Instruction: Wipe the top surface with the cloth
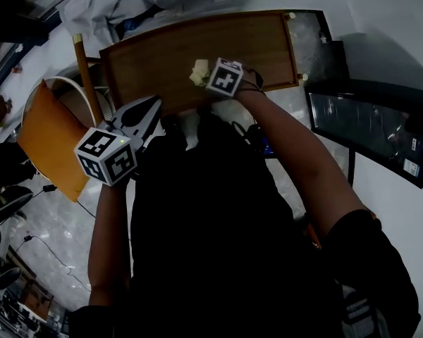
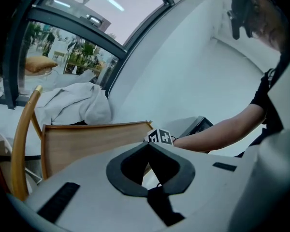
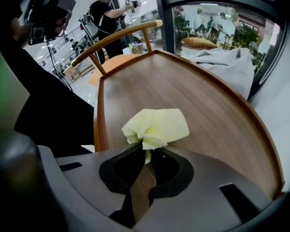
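On the wooden worktop (image 1: 162, 55), near its front edge, my right gripper (image 3: 147, 150) has its jaws clenched on a pale yellow cloth (image 3: 157, 126). The pinch takes one bunched corner. The rest of the cloth puffs out just past the jaw tips and lies against the wood. In the head view the cloth (image 1: 199, 72) lies just left of my right gripper's marker cube (image 1: 225, 77), roughly midway along the worktop's front edge.

My left gripper (image 1: 154, 104) hangs at the worktop's near left corner, well apart from the cloth. Its jaws are pressed tip to tip with nothing between them. Its own view looks across the worktop (image 2: 87, 144) toward the right gripper's cube (image 2: 159, 137).

A chair with a curved wooden back (image 3: 116, 37) stands at the left end of the worktop. A heap of grey fabric (image 3: 222, 62) lies beyond the far rim.
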`<state>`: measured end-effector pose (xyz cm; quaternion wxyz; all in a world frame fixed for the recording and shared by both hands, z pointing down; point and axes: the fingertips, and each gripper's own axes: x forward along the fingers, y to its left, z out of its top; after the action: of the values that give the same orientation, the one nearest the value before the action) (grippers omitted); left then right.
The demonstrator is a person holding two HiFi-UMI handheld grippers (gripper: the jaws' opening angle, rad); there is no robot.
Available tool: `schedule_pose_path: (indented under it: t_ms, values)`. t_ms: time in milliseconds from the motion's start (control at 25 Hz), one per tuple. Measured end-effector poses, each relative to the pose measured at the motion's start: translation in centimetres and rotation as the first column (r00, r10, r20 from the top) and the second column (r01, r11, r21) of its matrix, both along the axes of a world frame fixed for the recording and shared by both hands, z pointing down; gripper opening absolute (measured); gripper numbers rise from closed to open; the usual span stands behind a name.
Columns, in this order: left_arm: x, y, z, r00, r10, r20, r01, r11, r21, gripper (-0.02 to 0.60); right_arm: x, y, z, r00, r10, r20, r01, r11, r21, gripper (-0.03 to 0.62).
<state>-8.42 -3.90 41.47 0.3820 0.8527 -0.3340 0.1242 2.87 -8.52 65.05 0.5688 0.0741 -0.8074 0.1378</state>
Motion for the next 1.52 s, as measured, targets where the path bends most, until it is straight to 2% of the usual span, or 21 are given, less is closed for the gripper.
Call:
schedule_pose_path:
  t_ms: [400, 680, 840, 1040, 1200, 1520]
  values:
    - [6.3, -2.6, 1.0, 0.996, 0.09, -0.009, -0.09, 0.996, -0.014, 0.009, 10.8, -2.1, -0.2, 0.992, 0.115, -0.047, -0.115, 0.993, 0.005, 0.048]
    - [9.4, -4.1, 1.2, 0.99, 0.143, -0.017, -0.143, 0.99, -0.016, 0.009, 17.5, -3.2, -0.8, 0.98, 0.148, -0.136, -0.149, 0.989, -0.001, 0.048]
    - [11.1, -4.6, 1.2, 0.985, 0.169, -0.023, -0.169, 0.985, -0.015, 0.009, 21.6, -4.0, -1.2, 0.964, 0.147, -0.223, -0.149, 0.989, 0.008, 0.048]
    - [12.1, -4.9, 1.1, 0.982, 0.185, -0.029, -0.185, 0.983, -0.011, 0.009, 23.4, -4.5, -1.3, 0.956, 0.108, -0.274, -0.115, 0.993, -0.011, 0.048]
    - [11.9, -4.8, 1.2, 0.983, 0.179, -0.03, -0.18, 0.984, -0.015, 0.009, 24.7, -4.2, -1.2, 0.933, 0.102, -0.345, -0.12, 0.992, -0.03, 0.048]
    - [10.0, -4.5, 1.3, 0.989, 0.143, -0.032, -0.144, 0.99, -0.013, 0.009, 27.6, -3.9, -1.1, 0.854, 0.129, -0.504, -0.168, 0.985, -0.033, 0.048]
